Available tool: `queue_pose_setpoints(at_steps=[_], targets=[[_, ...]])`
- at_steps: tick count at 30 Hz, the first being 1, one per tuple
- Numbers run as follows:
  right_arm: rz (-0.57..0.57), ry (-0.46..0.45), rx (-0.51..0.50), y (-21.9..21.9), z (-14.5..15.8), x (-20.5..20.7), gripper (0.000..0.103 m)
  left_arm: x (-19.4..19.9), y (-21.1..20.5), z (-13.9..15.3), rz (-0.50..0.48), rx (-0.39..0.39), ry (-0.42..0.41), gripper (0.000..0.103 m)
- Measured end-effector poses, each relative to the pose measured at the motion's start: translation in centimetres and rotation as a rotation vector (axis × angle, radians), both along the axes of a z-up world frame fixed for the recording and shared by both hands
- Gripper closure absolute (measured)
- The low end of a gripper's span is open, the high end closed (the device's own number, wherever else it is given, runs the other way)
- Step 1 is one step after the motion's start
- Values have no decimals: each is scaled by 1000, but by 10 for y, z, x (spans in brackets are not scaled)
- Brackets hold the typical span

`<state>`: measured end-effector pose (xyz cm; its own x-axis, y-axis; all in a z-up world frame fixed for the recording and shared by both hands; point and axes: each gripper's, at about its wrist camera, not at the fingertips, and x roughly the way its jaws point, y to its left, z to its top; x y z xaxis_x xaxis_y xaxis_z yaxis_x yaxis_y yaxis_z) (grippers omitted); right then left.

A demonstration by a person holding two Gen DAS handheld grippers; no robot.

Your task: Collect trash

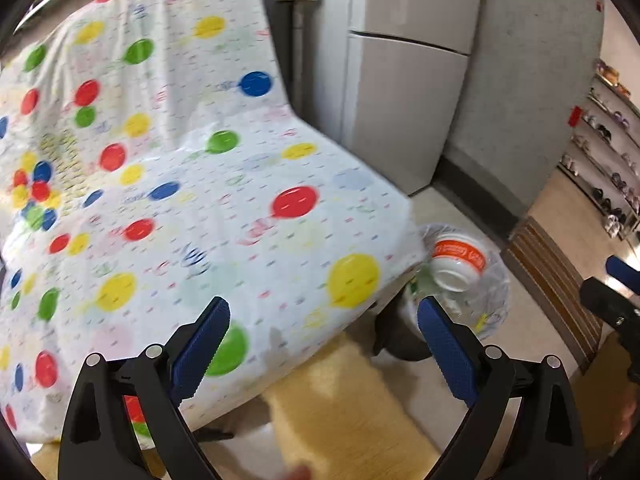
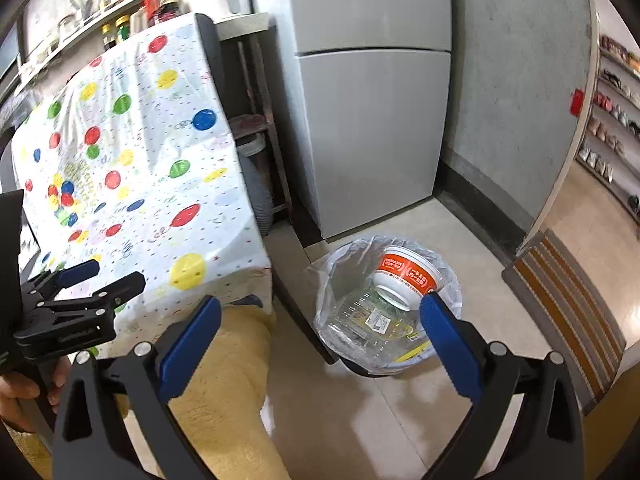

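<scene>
The noodle bowl [image 2: 408, 276] lies tipped atop clear plastic containers [image 2: 372, 320] in the lined trash bin [image 2: 454, 280], apparently dropped there as collected rubbish, just ahead of the right tool [image 2: 320, 316]. Both it and the left tool [image 1: 324, 320] gape fully, empty, angled downward; the desk [image 1: 180, 160] fills the left tool's view.

Tablecloth [image 2: 152, 184]: white, scattered red, yellow, green and blue balloons. Noodle bowl [image 2: 408, 276]: white with orange-red band. Bin liner [image 2: 340, 264]: clear. Refrigerator [image 2: 372, 128]: pale grey. Rug [image 2: 228, 380]: yellow. Doormat [image 2: 568, 304]: brown-and-grey stripes. Gripper pads [image 2: 192, 352]: blue; frames black.
</scene>
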<state>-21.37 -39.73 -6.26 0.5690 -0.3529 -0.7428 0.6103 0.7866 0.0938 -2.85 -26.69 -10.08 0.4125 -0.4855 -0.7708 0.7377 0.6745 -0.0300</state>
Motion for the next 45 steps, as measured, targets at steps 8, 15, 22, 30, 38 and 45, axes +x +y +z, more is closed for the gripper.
queue_pose_setpoints(at_steps=[8, 15, 22, 30, 38, 45], targets=[[-3, 81, -43, 20, 0, 7, 6, -3, 31, 2, 63, 40, 5, 8], [-14, 99, -94, 23, 8, -2, 6, -18, 22, 9, 35, 61, -25, 7], [-43, 96, -103, 15, 10, -12, 6, -25, 18, 14, 21, 76, -38, 7], [-41, 99, -106, 15, 10, -12, 6, -25, 23, 22, 30, 59, -37, 7], [-32, 103, -104, 18, 8, -10, 6, -22, 27, 22, 43, 55, -33, 7], [-31, 106, -103, 20, 7, -9, 6, -22, 27, 22, 42, 57, -29, 7]])
